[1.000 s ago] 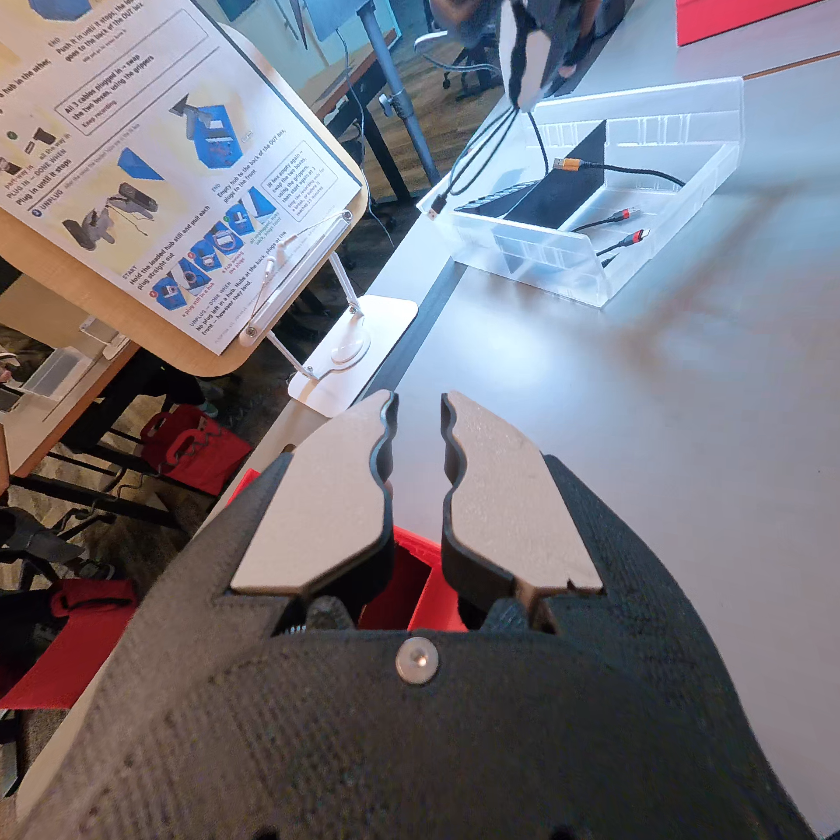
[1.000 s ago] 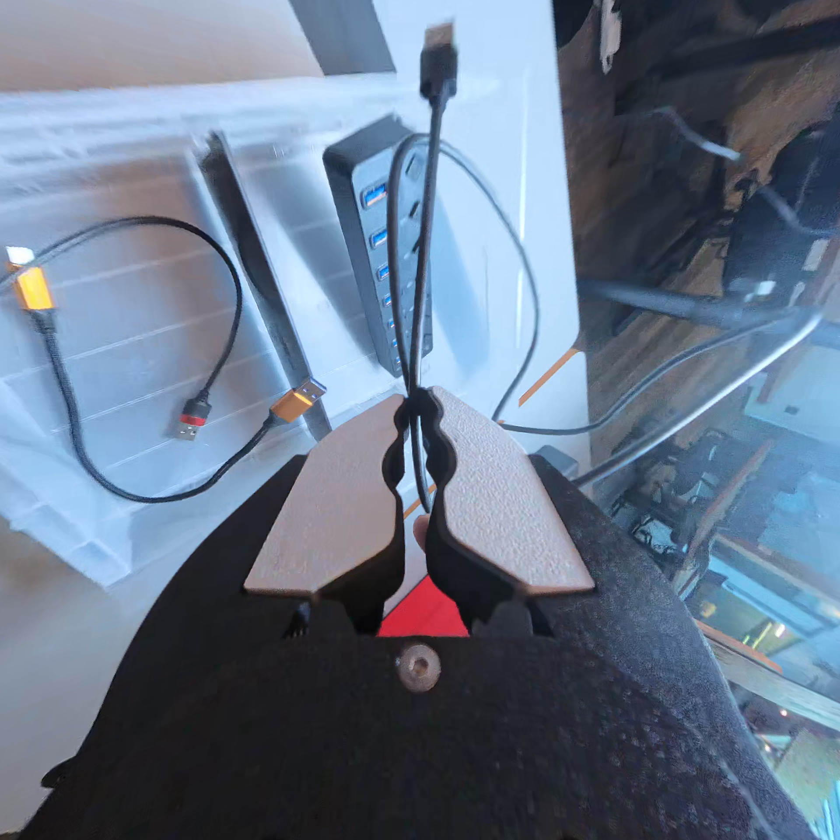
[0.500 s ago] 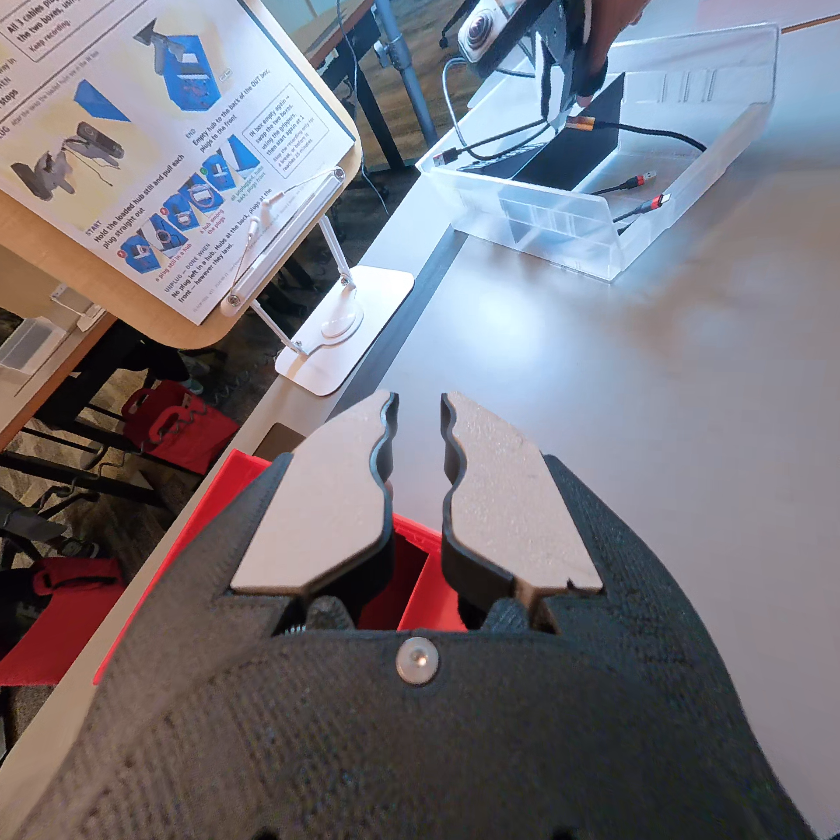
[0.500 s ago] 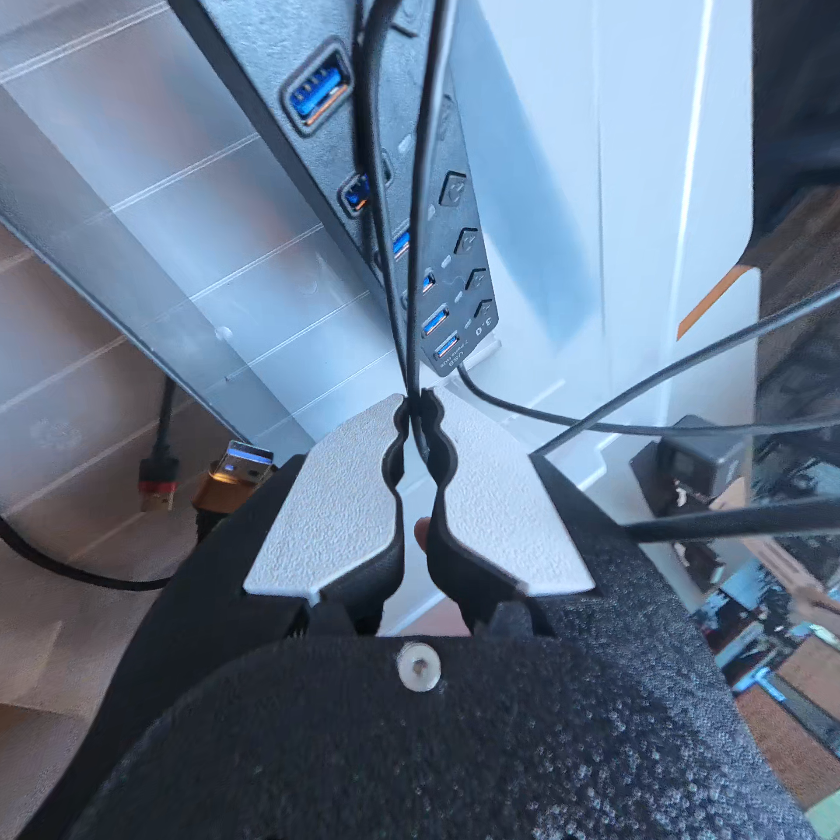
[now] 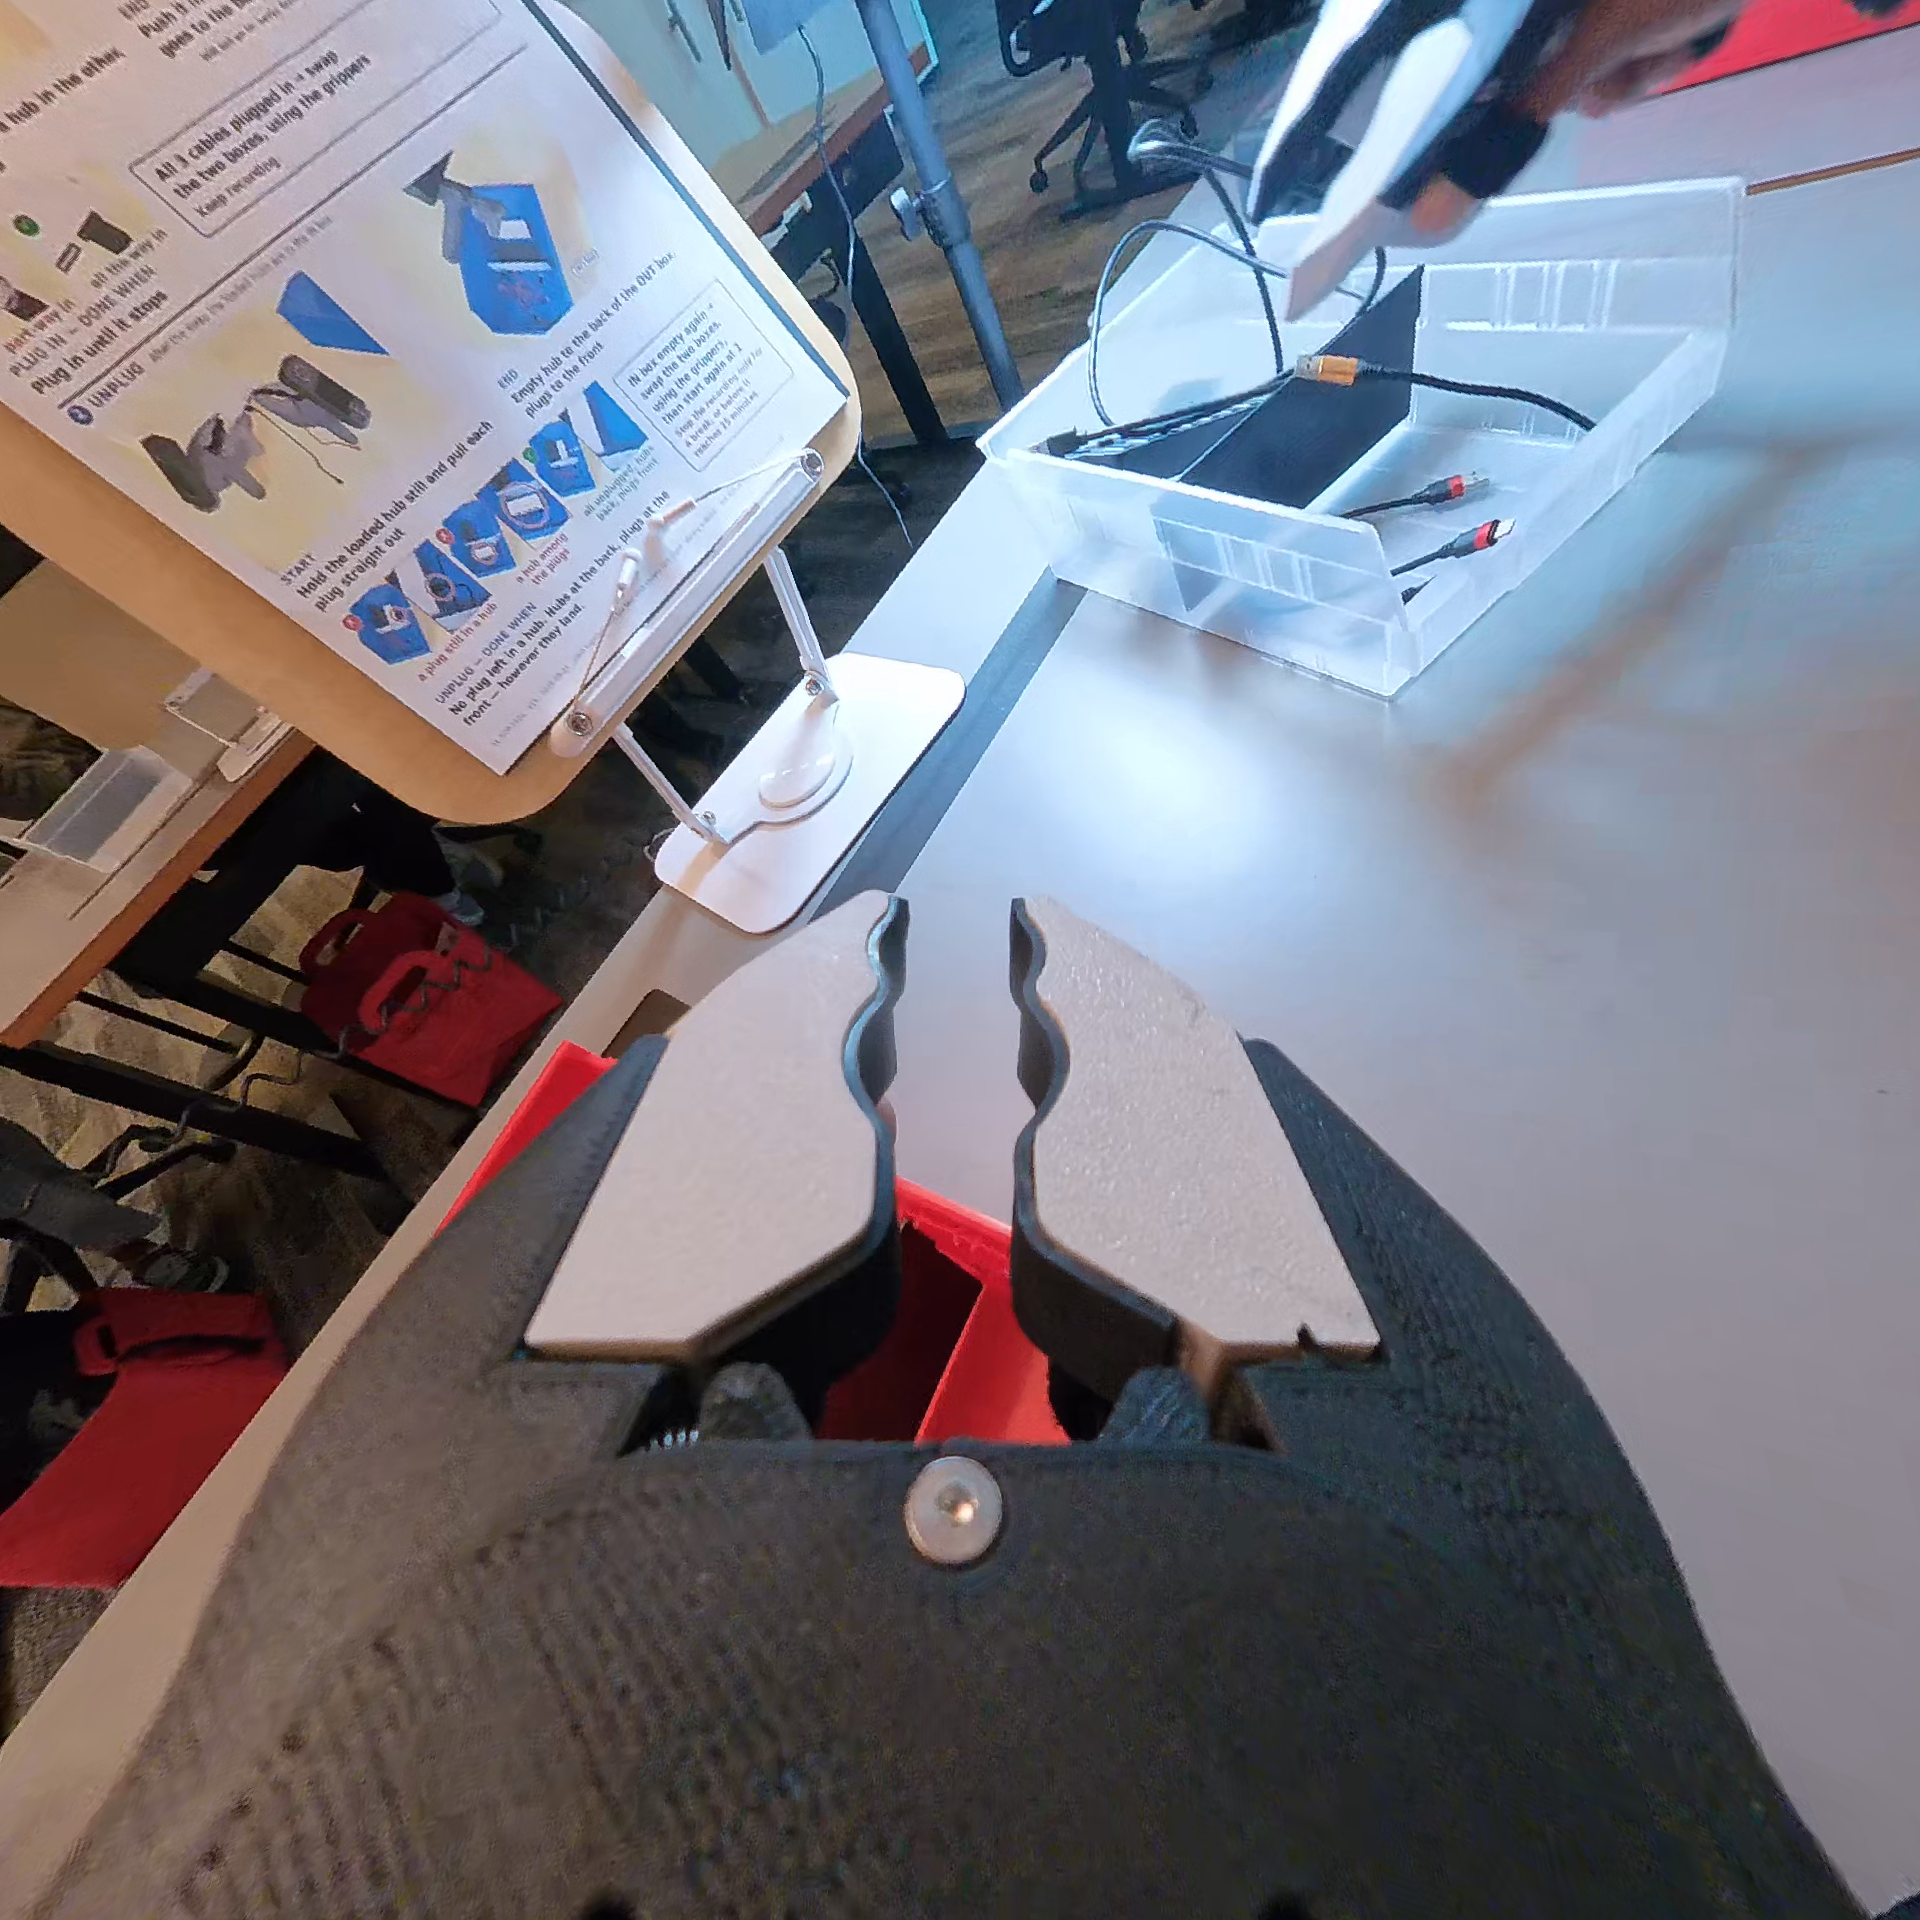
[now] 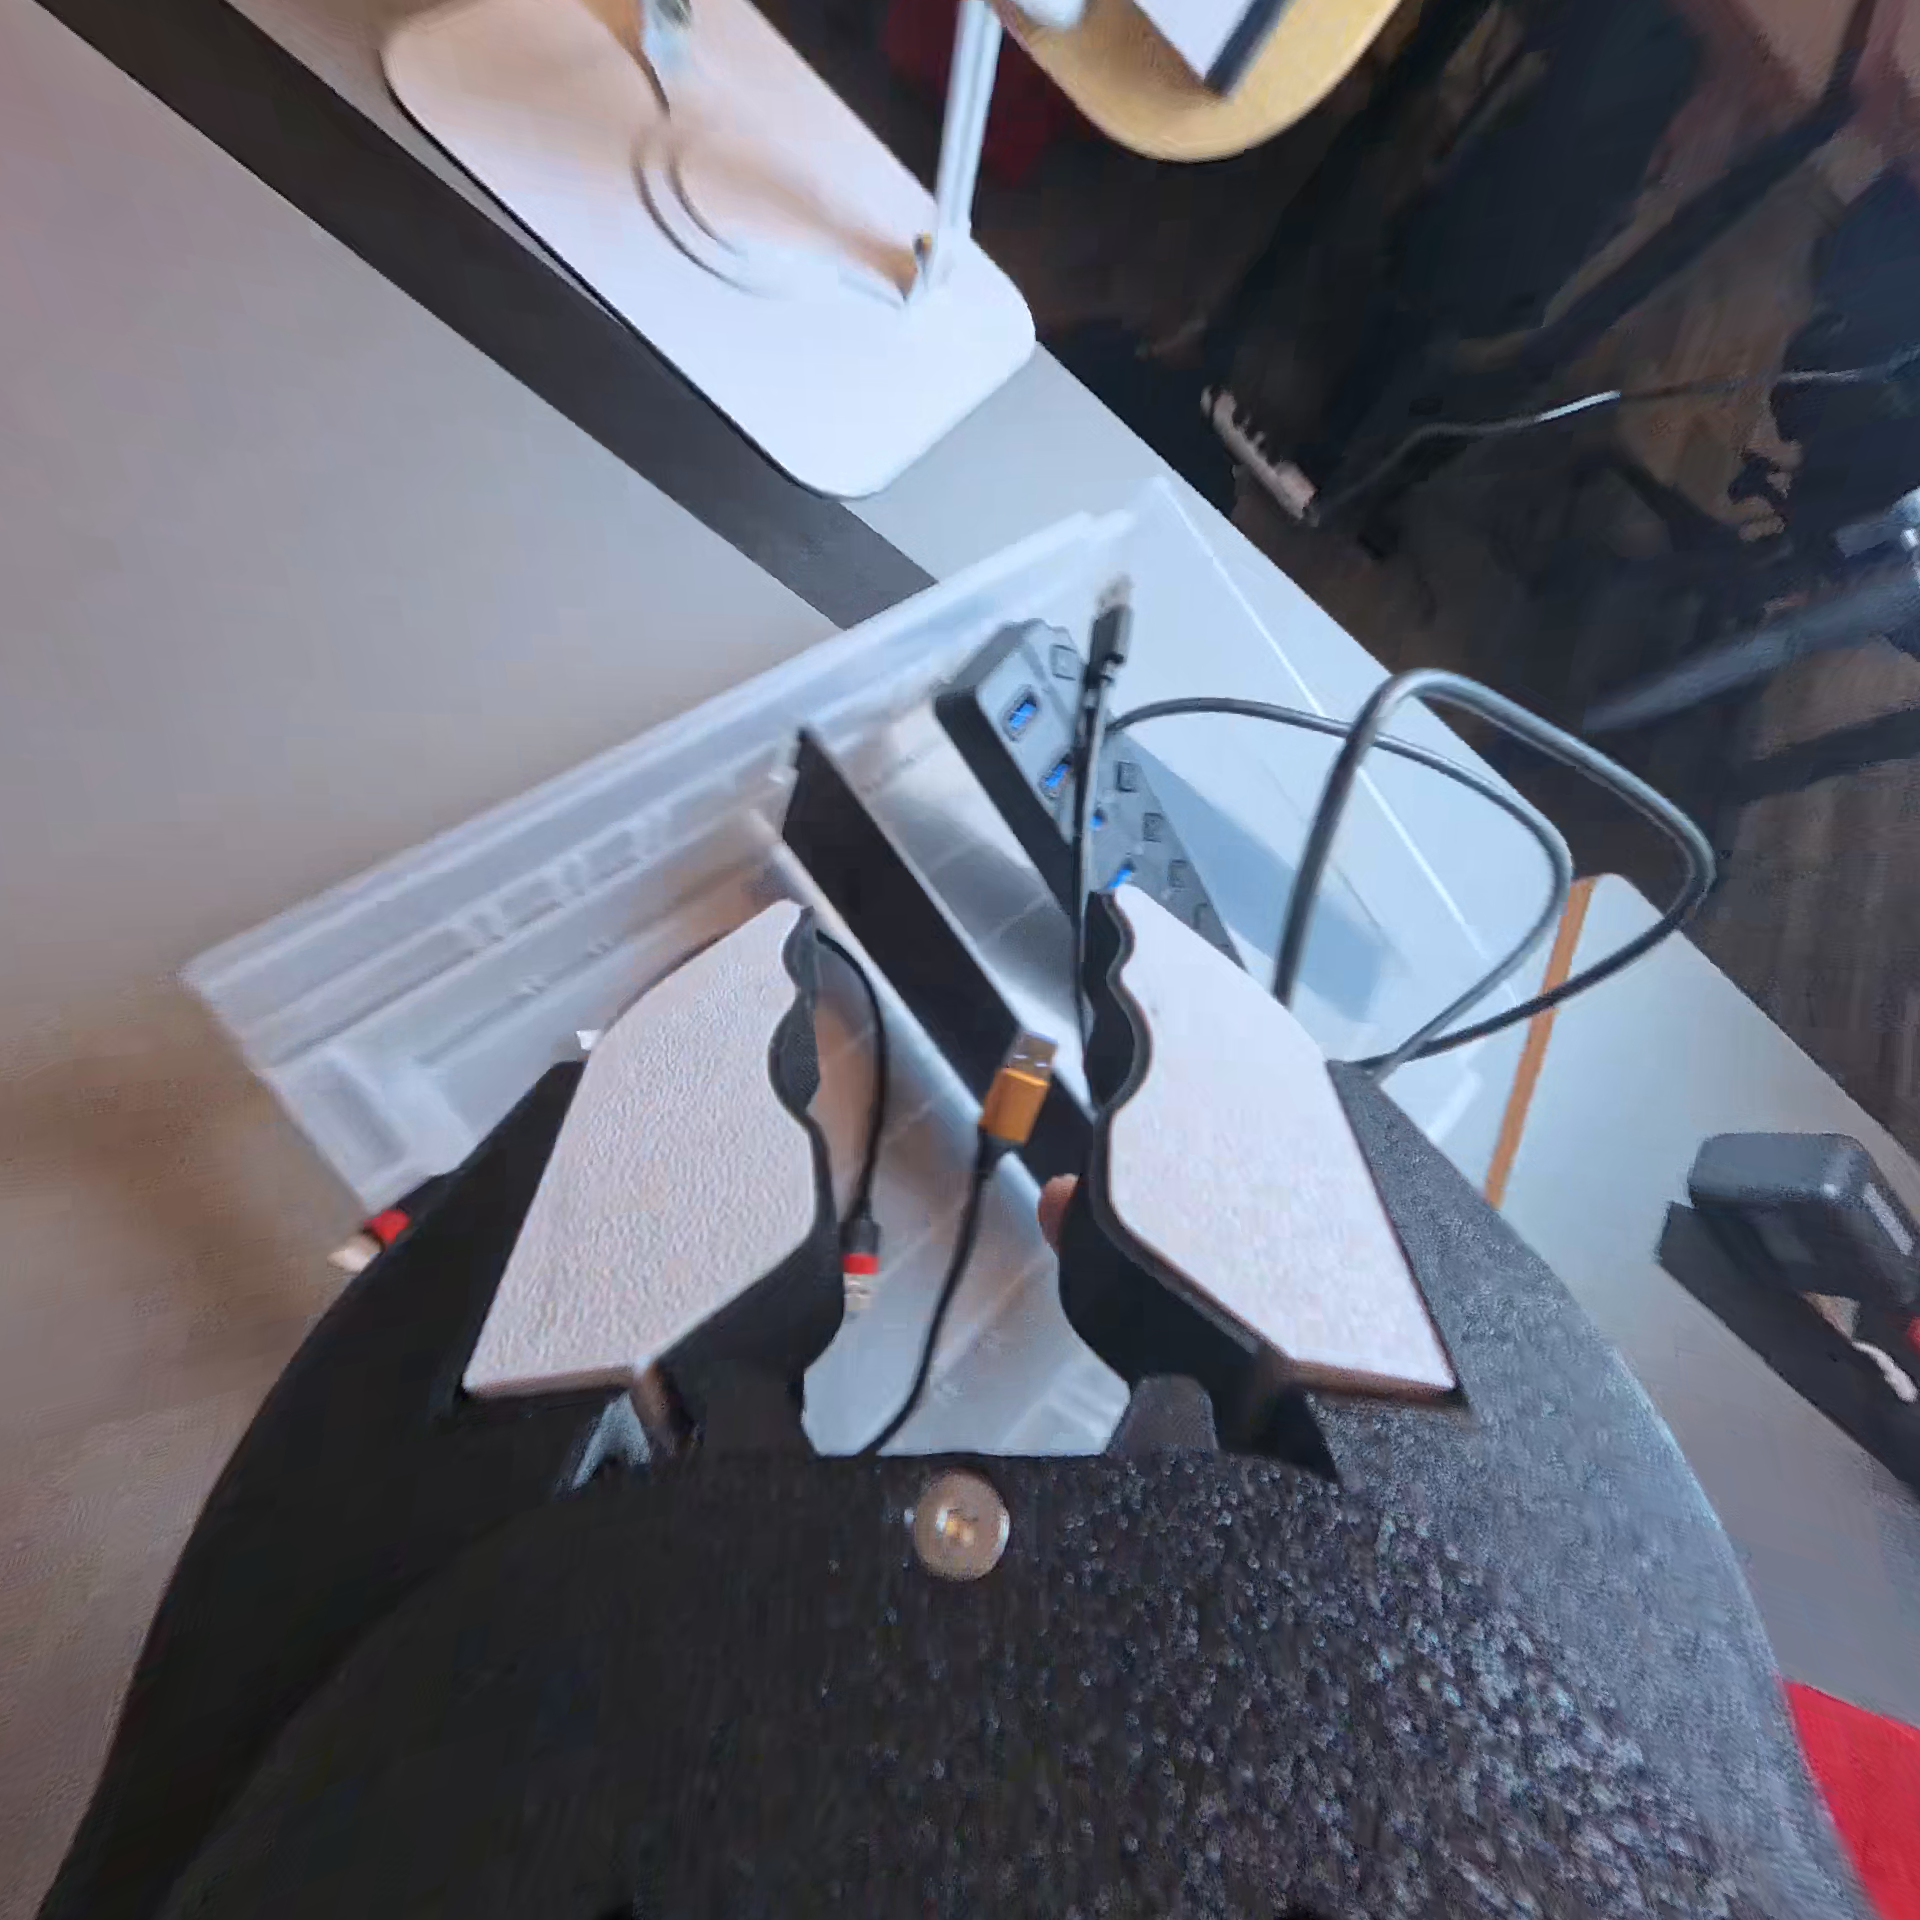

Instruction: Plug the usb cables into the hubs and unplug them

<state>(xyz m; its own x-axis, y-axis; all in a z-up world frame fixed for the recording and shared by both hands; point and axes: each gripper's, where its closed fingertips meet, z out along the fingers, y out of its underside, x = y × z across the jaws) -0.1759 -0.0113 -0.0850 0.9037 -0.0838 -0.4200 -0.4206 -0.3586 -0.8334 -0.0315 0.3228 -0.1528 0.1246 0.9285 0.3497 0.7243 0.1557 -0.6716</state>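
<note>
So the right hand-held gripper (image 6: pixel 951 935) is spread wide with nothing in it, hovering above the clear plastic bin (image 6: pixel 499 966) at the far left part of the desk (image 5: pixel 1455 1039). The black USB hub (image 6: pixel 1049 758) lies in the bin's compartment nearest the desk edge, a black divider (image 6: pixel 894 914) beside it. The black cable (image 6: pixel 1455 790) loops out over the bin wall and its plug (image 6: pixel 1110 634) pokes up right by the hub; whether it's seated in a port I can't tell, the view's blurry.

Stuff I'd worry about:
- that loose loop snagging a finger on the way down and dragging the hub along
- the orange-plug cable (image 6: pixel 1018 1086) and the red-tipped one (image 6: pixel 860 1242) lie right under the jaws, so it's easy to pinch the wrong one
- grabbing cord instead of plug body means a crooked push into the port

The left hand-held gripper (image 5: pixel 956 914) sits low over the near side of the desk, fingers slightly apart, empty, well apart from the bin, so nothing's bracing the hub.
</note>
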